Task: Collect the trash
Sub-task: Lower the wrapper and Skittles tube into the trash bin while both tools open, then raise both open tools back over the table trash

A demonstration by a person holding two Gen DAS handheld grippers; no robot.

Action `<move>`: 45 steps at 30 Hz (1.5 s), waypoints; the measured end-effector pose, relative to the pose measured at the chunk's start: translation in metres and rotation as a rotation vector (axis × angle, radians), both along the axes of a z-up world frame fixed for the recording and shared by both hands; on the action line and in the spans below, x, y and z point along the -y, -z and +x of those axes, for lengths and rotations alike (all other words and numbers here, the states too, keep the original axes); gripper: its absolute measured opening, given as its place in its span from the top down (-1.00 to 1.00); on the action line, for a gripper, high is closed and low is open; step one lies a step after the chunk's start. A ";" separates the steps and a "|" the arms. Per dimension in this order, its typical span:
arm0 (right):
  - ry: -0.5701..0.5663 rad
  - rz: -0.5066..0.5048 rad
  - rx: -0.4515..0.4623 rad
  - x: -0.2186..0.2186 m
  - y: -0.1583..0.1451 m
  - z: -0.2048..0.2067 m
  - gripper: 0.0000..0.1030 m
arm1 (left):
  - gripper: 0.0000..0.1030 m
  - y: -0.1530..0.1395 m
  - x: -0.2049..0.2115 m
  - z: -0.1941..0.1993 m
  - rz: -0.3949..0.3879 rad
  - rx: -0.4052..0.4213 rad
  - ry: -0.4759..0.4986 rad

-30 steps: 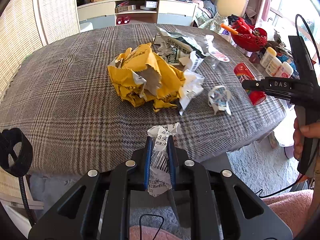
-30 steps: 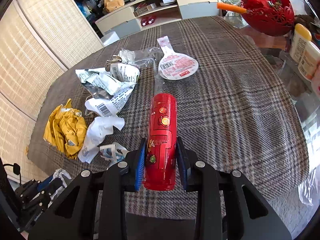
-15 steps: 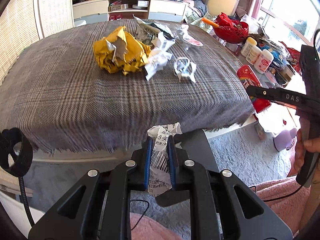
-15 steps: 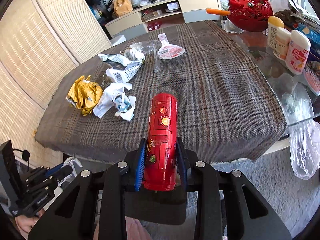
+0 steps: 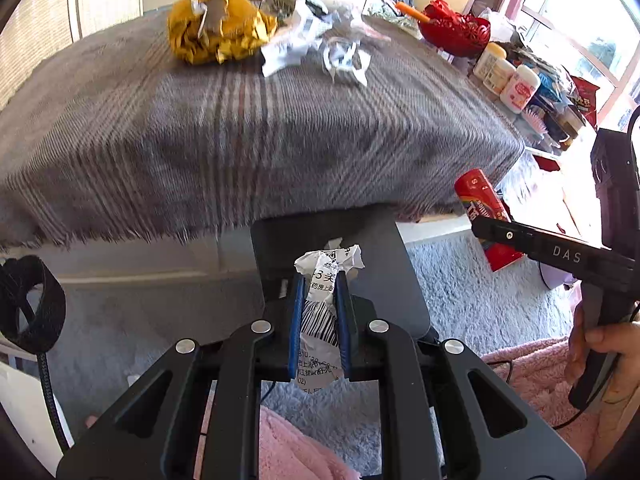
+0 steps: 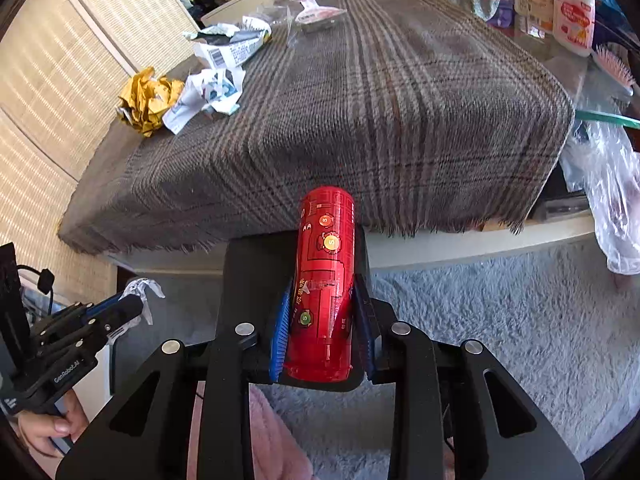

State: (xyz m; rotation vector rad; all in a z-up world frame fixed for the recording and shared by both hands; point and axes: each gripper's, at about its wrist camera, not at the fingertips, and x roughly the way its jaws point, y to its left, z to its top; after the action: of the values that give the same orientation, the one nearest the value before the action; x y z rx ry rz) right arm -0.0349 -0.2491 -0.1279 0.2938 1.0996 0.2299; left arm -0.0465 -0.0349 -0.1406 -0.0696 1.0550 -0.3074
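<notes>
With both tools loaded, the task reads as partly done. The left tool (image 5: pixel 319 312) is clamped on a crumpled printed paper slip (image 5: pixel 324 300); the right tool (image 6: pixel 323 320) is clamped on a red cylindrical can (image 6: pixel 325 280). Both are held below the desk (image 6: pixel 360 128) edge, over a dark flat surface (image 5: pixel 360 240) and grey carpet (image 6: pixel 500 320). Left on the plaid cloth: a yellow crumpled wrapper (image 5: pixel 216 32), white paper scraps (image 5: pixel 288 52), a torn printed wrapper (image 6: pixel 228 46) and a plastic lid (image 6: pixel 320 16). No bin is in view, so the drop point cannot be told. Far items are motion-blurred in the left view; the dark surface's identity is unclear.
</notes>
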 end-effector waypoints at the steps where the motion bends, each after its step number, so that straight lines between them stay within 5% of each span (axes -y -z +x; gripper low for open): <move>1: -0.001 0.003 -0.010 -0.002 0.006 -0.002 0.41 | 0.73 0.006 0.001 -0.002 0.000 -0.008 -0.002; 17: -0.027 -0.027 -0.061 -0.027 0.052 0.006 0.41 | 0.73 0.088 0.025 0.001 -0.002 -0.121 -0.019; 33: -0.024 0.013 -0.098 -0.044 0.065 0.023 0.37 | 0.69 0.096 0.041 0.015 0.012 -0.145 -0.010; 35: -0.010 -0.002 -0.095 -0.044 0.063 0.024 0.18 | 0.64 0.094 0.038 0.016 0.014 -0.147 -0.015; 37: 0.002 -0.013 -0.093 -0.043 0.062 0.025 -0.29 | 0.32 0.092 0.035 0.016 0.022 -0.144 -0.021; 39: 0.008 -0.021 -0.093 -0.041 0.061 0.026 -0.29 | 0.04 0.088 0.032 0.014 0.030 -0.134 -0.026; 45: 0.051 -0.040 -0.067 -0.032 0.053 0.026 -0.91 | -0.72 0.072 0.024 0.008 0.064 -0.087 -0.039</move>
State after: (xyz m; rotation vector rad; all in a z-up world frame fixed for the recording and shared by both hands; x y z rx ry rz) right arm -0.0091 -0.2173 -0.1814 0.2953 1.1605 0.1531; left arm -0.0381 -0.0592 -0.2122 -0.0462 1.1478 -0.2368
